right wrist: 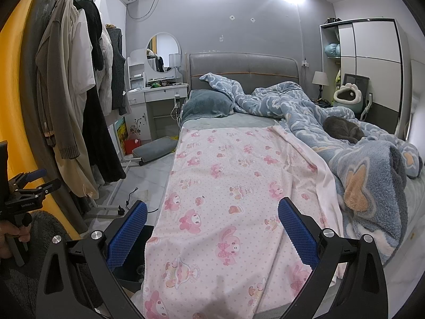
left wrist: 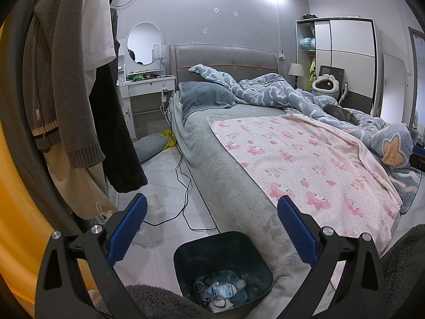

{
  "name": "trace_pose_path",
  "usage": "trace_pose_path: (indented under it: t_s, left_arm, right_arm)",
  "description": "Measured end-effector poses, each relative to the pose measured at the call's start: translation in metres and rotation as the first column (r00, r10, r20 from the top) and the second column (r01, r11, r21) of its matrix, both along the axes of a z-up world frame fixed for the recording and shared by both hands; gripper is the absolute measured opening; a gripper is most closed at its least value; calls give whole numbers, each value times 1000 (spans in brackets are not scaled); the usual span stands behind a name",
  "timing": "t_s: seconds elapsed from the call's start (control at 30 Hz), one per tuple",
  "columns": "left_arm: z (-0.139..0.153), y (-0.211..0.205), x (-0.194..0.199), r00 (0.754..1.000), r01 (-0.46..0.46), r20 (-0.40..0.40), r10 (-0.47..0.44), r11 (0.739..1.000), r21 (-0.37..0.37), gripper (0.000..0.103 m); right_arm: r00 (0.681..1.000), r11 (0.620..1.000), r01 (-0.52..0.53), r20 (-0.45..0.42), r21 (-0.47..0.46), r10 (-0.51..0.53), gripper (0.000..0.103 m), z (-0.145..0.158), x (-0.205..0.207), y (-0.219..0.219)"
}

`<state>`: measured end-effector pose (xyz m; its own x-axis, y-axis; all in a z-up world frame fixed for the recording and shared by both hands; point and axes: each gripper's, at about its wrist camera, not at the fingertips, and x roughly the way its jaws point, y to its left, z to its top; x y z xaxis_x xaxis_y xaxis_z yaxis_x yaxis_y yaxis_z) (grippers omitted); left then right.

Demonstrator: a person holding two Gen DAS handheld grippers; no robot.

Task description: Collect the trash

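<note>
- Below my left gripper (left wrist: 212, 236), spread wide and empty, sits the bin (left wrist: 261, 264), ready for trash.
- My right gripper (right wrist: 212, 236), likewise wide and empty, faces the bed (right wrist: 212, 164) to search.

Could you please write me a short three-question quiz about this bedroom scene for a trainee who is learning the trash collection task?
1. True or false: the left hand-held gripper is shut on a piece of trash.
2. Where does the trash bin stand? A) on the bed B) on the floor at the foot of the bed C) under the vanity desk
3. Fill in: the animal curled up on the blue blanket is a grey ____.

Key
1. False: it is open and holds nothing, as is the right hand-held gripper.
2. B.
3. Cat.
</note>
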<state>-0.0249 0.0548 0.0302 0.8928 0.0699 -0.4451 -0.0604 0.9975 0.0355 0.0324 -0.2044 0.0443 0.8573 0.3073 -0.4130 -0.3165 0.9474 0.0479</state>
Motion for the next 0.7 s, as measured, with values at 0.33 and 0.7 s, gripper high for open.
trace_pose_path:
  t_s: [0.33,0.7]
  left_arm:
    - [0,1,0,1000,-1,-1,1,1000,0,100]
    - [-3,-2,-1,1000,-3,-4,3,1000,-1,100]
  right_arm:
    - [1000,1000,-1,0,-1,1,100,0,0,0]
    - [1000,1000,-1,0,-1,1,100,0,-1,0]
